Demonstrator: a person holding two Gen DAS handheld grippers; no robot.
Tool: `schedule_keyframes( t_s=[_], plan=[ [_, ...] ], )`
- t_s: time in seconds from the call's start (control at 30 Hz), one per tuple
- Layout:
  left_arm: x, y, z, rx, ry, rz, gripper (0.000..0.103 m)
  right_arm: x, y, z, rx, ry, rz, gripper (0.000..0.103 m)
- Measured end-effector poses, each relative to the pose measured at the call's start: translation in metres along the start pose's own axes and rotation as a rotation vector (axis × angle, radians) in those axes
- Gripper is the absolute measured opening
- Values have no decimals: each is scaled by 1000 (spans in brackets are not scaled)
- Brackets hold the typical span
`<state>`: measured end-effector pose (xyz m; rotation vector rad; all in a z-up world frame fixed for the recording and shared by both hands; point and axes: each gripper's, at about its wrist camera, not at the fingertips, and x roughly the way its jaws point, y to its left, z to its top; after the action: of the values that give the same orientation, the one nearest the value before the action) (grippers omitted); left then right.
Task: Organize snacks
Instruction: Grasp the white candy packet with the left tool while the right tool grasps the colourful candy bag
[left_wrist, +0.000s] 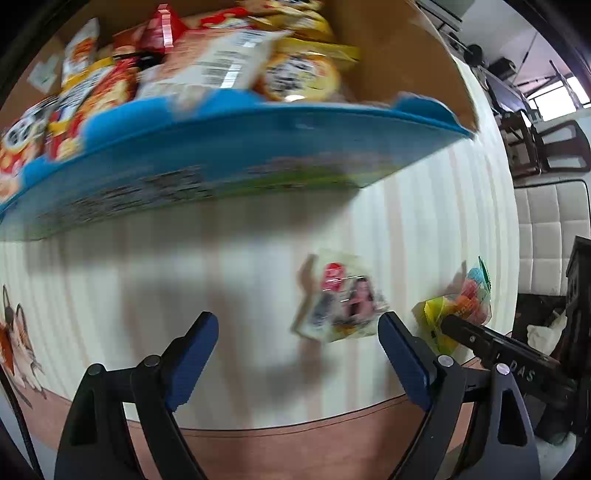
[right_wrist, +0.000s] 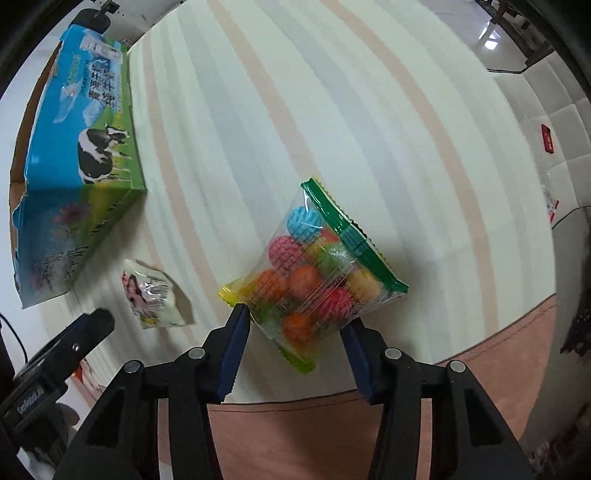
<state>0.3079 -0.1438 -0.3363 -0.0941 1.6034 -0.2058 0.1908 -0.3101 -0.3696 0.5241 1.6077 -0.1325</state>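
Striped table (right_wrist: 332, 92): box (left_wrist: 221, 177) interior left-view only

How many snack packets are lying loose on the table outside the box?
2: the bag of colourful balls between the right gripper fingers, and the small pale packet near the box.

Round table (right_wrist: 332, 110), covered in a cream cloth with pale pink stripes. Lying on it: blue-and-green cow-print carton (right_wrist: 81, 158), far left of the right tool; small white snack packet (right_wrist: 151, 295), near left of it; clear bag of coloured balls (right_wrist: 314, 273), directly ahead.
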Motion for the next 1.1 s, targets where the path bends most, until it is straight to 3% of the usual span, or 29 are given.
schedule_keyframes(
  t_s=[0.17, 0.3, 0.47, 0.6, 0.67, 0.73, 0.83, 1.0, 1.1],
  plan=[
    [18, -29, 13, 39, 47, 11, 89, -7, -17, 1, 74, -13, 84, 73],
    [42, -42, 24, 59, 86, 36, 89, -7, -36, 6, 158, -14, 123, 74],
    [48, -52, 29, 81, 46, 84, 88, -1, -48, 19, 221, -8, 140, 76],
    [51, -58, 26, 101, 36, 115, 64, -4, -48, 26, 219, -22, 107, 76],
    [53, -64, 23, 117, 25, 139, 61, -4, -37, 28, 207, -23, 74, 76],
    [54, -68, 21, 125, 15, 152, 60, -3, -25, 32, 194, -27, 41, 74],
    [52, -71, 16, 137, -4, 169, 48, -3, -15, 35, 174, -47, -20, 65],
    [58, -84, 9, 139, -1, 163, 47, -7, -6, 35, 113, -82, -78, 55],
    [46, -61, -1, 136, 4, 156, 47, -10, -2, 33, 79, -95, -89, 51]
  ],
)
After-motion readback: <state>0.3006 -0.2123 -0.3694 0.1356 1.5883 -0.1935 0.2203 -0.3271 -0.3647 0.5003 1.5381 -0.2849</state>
